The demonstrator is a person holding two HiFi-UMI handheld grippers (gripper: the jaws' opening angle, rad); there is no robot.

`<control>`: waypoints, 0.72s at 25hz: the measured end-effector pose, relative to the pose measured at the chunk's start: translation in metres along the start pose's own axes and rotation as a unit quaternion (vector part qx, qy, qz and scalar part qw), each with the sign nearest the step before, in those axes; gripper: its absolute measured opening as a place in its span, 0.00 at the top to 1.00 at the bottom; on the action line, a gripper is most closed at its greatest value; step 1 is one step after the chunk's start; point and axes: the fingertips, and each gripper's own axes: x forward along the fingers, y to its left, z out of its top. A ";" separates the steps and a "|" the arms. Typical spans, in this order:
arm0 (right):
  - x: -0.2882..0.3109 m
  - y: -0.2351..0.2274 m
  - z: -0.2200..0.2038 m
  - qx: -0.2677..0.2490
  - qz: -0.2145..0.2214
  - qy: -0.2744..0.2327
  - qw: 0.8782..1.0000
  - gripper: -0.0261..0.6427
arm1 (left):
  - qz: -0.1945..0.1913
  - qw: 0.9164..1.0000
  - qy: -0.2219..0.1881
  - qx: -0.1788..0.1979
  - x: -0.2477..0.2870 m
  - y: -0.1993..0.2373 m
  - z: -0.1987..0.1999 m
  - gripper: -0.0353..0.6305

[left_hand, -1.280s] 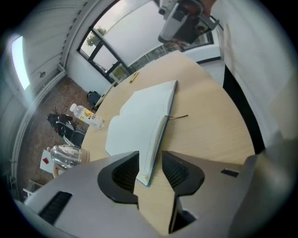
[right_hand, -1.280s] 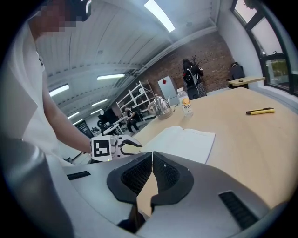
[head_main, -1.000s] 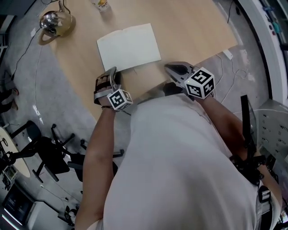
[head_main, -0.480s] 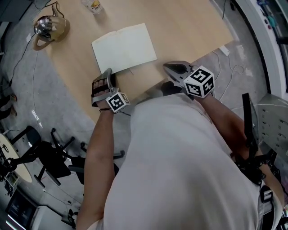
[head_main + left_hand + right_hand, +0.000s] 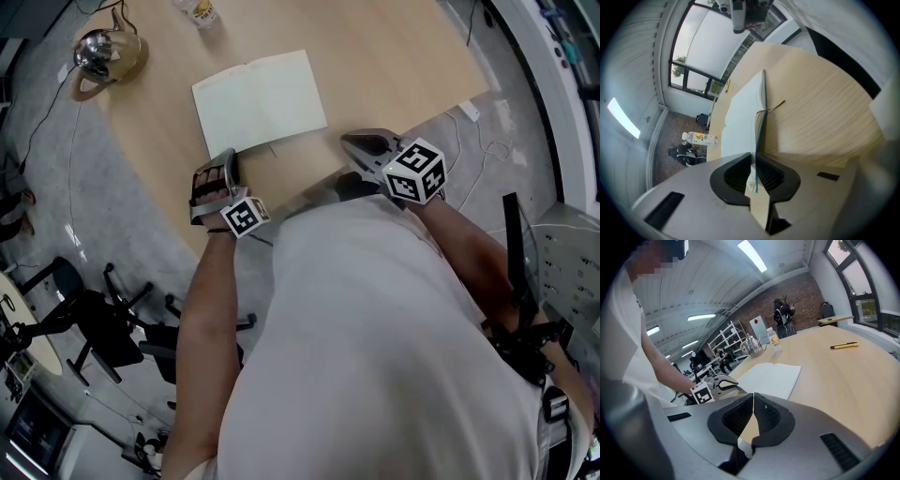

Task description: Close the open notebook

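Left gripper [image 5: 228, 157] had its claw spread wide before; now the jaws are closing and pinching the near left corner of the notebook [image 5: 260, 101]. White pages and the blue cover edge sit between the pads in the left gripper view [image 5: 753, 164]. Right gripper [image 5: 347, 141] hasn't shifted.

Table [image 5: 394, 56]: light wood, with a curved near edge running right under both grippers. There is wide bare wood to the right of the notebook, out to the far right edge. Less room on the left, where the table edge passes close by the notebook's left side.

Notebook: open flat, pages up, spine running away from the person. Its near edge lies near the table's front edge. A thin dark bookmark string [image 5: 771, 108] trails off the near edge onto the wood.

Right gripper: claw pressed together, nothing in it [image 5: 753, 399]. It is over the front table edge, right of the notebook and apart from it.

Chairs [image 5: 103, 319] stand on the floor at lower left, off the table.

Kettle [image 5: 98, 49] sits at the far left edge, well apart from the notebook. Bottle [image 5: 201, 10] stands beyond the notebook's far left corner. Yellow pen [image 5: 843, 346] lies on the open wood, far off to the right.
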 end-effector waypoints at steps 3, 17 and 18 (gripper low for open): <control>0.006 0.002 0.001 -0.001 0.009 -0.002 1.000 0.94 | 0.009 1.000 -0.001 0.010 -0.005 0.008 0.002 0.89; 0.023 -0.008 0.011 0.026 0.042 -0.026 0.998 0.94 | 0.049 0.970 -0.055 0.231 -0.039 0.058 0.057 0.89; 0.023 -0.009 0.010 0.028 0.044 -0.027 0.998 0.94 | 0.045 0.965 -0.065 0.251 -0.041 0.058 0.063 0.89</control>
